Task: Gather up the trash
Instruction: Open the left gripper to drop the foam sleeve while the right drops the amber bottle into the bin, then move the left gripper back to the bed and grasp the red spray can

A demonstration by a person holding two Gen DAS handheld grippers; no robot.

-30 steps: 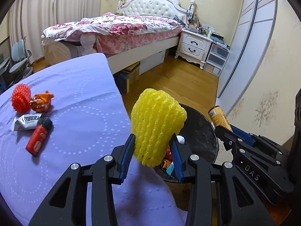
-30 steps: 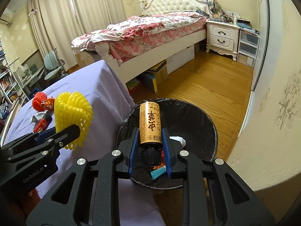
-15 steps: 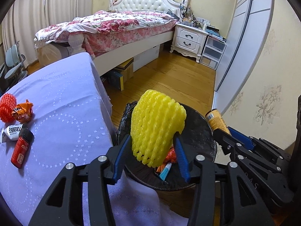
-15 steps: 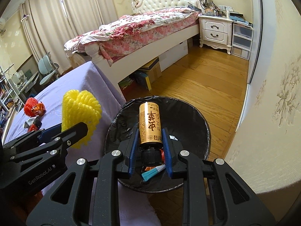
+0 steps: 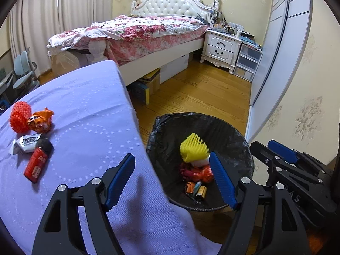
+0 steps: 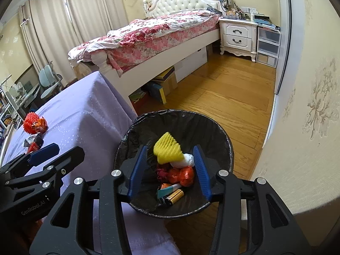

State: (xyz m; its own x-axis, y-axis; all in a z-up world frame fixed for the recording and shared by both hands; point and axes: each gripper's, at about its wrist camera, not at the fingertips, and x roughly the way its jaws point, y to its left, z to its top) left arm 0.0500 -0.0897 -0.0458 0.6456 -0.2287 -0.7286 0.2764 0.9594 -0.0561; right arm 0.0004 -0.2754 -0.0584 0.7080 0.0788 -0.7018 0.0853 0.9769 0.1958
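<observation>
Both hand-held grippers hang spread and empty over the bin (image 5: pixel 240 146) — the left hand-held gripper (image 5: pixel 174 180) straddles the desk (image 5: pixel 85 110) edge and the bin's rim, the right hand-held gripper (image 6: pixel 170 170) sits squarely above the bin's mouth. The yellow net (image 6: pixel 167 150) lies in the bin on top of white and orange scraps, and the bottle (image 6: pixel 175 195) rests at the bottom toward 6 o'clock. On the desk, at 9 o'clock in the left view, trash is left: a red net (image 5: pixel 20 116), an orange wrapper (image 5: pixel 41 120), a white packet (image 5: pixel 26 143) and a red lighter (image 5: pixel 37 165).
</observation>
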